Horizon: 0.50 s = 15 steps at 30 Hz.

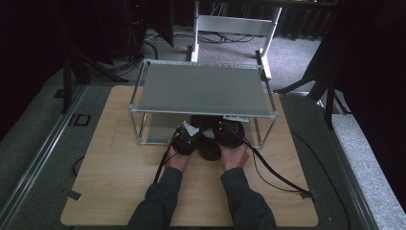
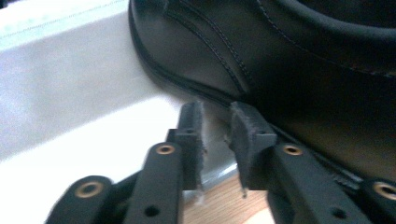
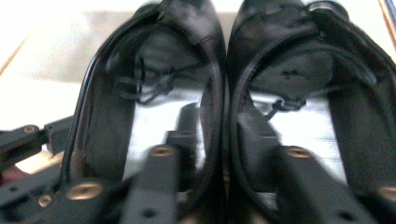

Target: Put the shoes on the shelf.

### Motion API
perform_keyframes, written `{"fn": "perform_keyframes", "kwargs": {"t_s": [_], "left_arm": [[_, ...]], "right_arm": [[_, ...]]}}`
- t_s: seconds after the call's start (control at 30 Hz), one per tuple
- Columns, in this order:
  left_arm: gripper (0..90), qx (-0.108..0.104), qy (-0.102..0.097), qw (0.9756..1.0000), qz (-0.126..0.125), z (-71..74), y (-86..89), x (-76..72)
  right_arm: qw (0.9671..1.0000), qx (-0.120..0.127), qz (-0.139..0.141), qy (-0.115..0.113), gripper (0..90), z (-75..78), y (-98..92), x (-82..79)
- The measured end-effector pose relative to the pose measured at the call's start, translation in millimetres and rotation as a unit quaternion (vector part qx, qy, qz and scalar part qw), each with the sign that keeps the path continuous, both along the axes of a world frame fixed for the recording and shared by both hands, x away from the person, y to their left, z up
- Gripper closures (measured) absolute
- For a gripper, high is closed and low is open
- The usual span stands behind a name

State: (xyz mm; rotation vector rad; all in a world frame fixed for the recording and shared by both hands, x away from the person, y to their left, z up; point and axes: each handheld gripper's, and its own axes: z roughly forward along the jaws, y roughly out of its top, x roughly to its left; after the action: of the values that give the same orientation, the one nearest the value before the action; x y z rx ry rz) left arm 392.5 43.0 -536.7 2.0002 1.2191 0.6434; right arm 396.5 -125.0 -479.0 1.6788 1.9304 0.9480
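Two forearms reach up from bottom centre. Right gripper (image 3: 215, 135) pinches adjoining inner walls of paired black leather shoes (image 3: 219, 93) under the metal shelf (image 1: 201, 88); left gripper (image 2: 215, 126) stands slightly parted beside the left shoe's sole.

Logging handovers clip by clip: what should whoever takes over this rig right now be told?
Right gripper: shut on the pair of black shoes, one jaw inside each shoe, pinching the two touching inner walls.
Left gripper: nearly closed, holds nothing, beside the left shoe's sole.
Shoes sit at the front edge of the metal rack, on its lower level.
Done: pair gripped. Left: probably moving it; direction unclear.
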Motion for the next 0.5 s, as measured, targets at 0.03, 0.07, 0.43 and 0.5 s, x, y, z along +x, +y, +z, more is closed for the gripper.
{"fn": "perform_keyframes", "kwargs": {"t_s": [0.03,0.07,0.43,0.5], "left_arm": [[66.6,-0.007,0.005,1.0,-0.003,-0.2,2.2,0.5],[64.4,-0.012,0.009,0.9999,-0.004,-0.4,3.8,0.7],[50.8,-0.058,0.02,0.998,-0.013,6.1,14.1,-10.7],[49.1,-0.066,0.02,0.9975,-0.018,8.3,15.4,-15.8]], "right_arm": [[1.0,0.008,0.003,-0.002,61.2,0.2,-1.2,-0.8],[0.9999,0.009,0.007,-0.008,57.7,0.5,-0.9,-2.3],[0.9926,0.04,0.067,-0.094,47.0,32.1,-13.8,-29.2],[0.9898,0.05,0.087,-0.101,46.3,34.8,-20.0,-35.6]]}}
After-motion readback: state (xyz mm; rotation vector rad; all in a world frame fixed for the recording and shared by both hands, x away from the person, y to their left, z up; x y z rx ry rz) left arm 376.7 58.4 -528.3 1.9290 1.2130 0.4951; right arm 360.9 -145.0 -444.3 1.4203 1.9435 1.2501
